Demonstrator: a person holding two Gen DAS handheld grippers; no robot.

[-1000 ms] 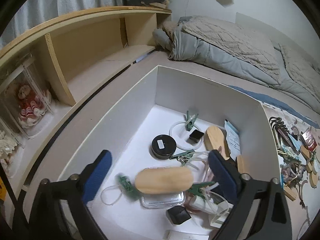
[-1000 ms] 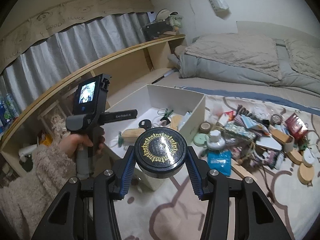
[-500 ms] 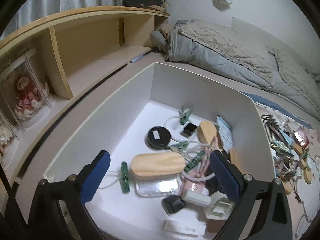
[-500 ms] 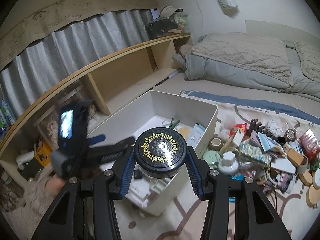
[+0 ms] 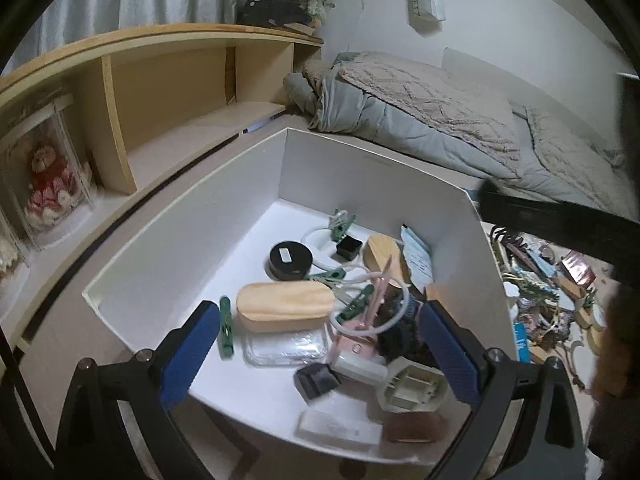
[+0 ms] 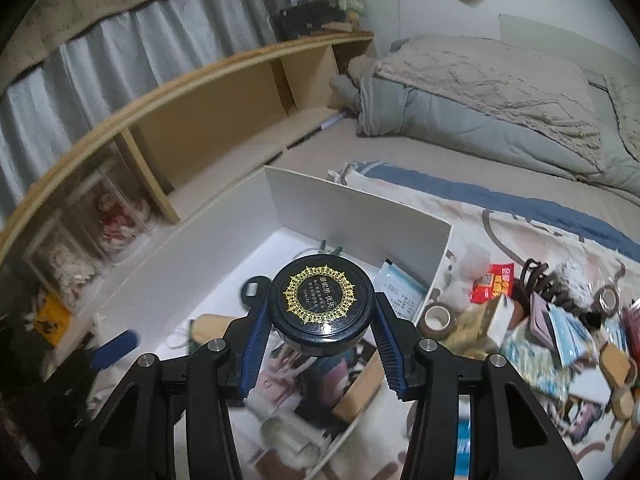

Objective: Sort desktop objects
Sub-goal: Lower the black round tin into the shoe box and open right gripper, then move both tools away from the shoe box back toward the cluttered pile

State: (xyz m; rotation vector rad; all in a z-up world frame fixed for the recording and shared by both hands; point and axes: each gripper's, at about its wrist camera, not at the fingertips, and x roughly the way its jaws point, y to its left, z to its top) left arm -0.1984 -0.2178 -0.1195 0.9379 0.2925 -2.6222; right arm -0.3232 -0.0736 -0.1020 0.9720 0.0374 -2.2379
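Both wrist cameras are looking forward and steeply downward along their own fingers. The left one is sitting close above the white box (image 5: 360, 184), facing the wooden shelf (image 5: 168, 80) and the bed (image 5: 440, 112). The right one is looking from slightly farther right, sharing the box (image 6: 360, 216), shelf and bed, and taking in more of the clutter pile (image 6: 560, 320).

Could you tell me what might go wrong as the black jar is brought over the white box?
The right gripper holds the black jar only by its round sides, so it may slip. The white box is cluttered; a dropped jar could land on the pink item or tip over.
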